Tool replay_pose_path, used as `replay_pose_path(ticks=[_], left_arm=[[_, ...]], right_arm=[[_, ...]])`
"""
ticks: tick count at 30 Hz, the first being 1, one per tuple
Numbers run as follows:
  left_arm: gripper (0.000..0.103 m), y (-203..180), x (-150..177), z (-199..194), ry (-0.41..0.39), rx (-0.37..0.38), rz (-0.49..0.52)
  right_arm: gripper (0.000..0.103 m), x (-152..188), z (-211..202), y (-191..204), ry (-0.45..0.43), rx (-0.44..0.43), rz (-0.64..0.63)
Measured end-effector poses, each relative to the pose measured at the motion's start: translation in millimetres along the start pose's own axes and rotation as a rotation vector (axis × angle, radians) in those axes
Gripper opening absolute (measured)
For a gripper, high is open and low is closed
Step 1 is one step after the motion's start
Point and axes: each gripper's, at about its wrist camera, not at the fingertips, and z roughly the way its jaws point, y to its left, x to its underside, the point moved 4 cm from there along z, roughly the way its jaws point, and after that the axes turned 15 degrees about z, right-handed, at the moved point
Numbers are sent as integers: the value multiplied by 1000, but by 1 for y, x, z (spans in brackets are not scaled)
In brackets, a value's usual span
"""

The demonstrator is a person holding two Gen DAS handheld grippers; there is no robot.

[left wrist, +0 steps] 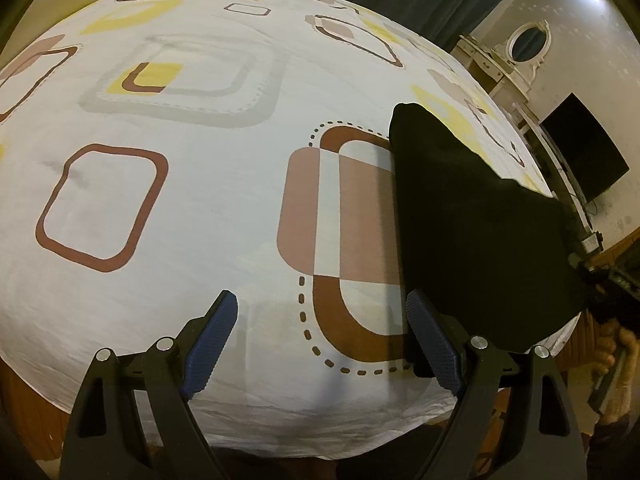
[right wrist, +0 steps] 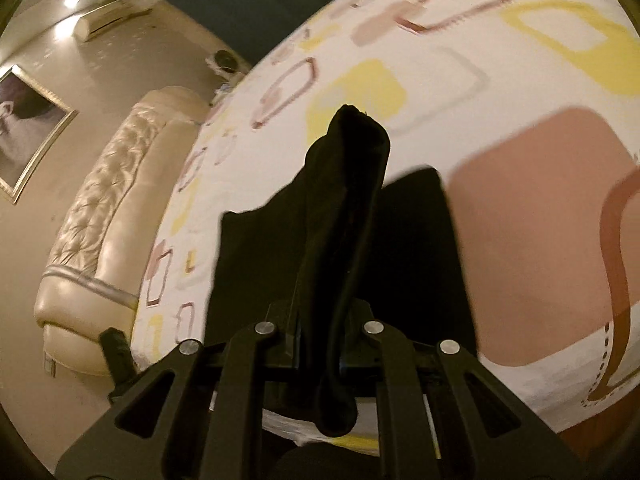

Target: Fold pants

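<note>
The black pants (left wrist: 472, 216) lie on the patterned bedsheet (left wrist: 200, 184) at the right of the left wrist view, their near end raised toward the right. My left gripper (left wrist: 320, 340) hovers open over the sheet just left of the pants, with nothing between its blue pads (left wrist: 212, 344). In the right wrist view my right gripper (right wrist: 320, 332) is shut on a bunched fold of the black pants (right wrist: 344, 208), which stands up between the jaws; the remaining cloth spreads flat beneath.
The bed's sheet (right wrist: 500, 100) fills both views. A cream tufted headboard (right wrist: 104, 208) and a framed picture (right wrist: 28, 128) are left of the bed. A black screen (left wrist: 584, 156) and a white dresser with oval mirror (left wrist: 528, 44) stand beyond its right edge.
</note>
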Motion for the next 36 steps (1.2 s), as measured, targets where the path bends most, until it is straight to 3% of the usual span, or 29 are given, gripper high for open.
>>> replay_pose_path(ticks=[7, 19, 27, 30, 34, 36], left_arm=[[85, -5, 1, 2, 4, 6, 15], [85, -5, 2, 5, 13, 1, 18], [85, -5, 3, 5, 13, 3, 18], [85, -7, 3, 5, 15, 11, 23], [85, -12, 4, 6, 16, 23, 37], [85, -15, 4, 6, 16, 50, 36]], right_arm=[[11, 0, 18, -35, 0, 31, 64], [12, -2, 21, -60, 20, -89, 159], [12, -10, 5, -76, -22, -95, 193], [12, -10, -3, -85, -37, -75, 196], [13, -7, -17, -115, -73, 54, 215], [16, -5, -29, -128, -82, -2, 271]])
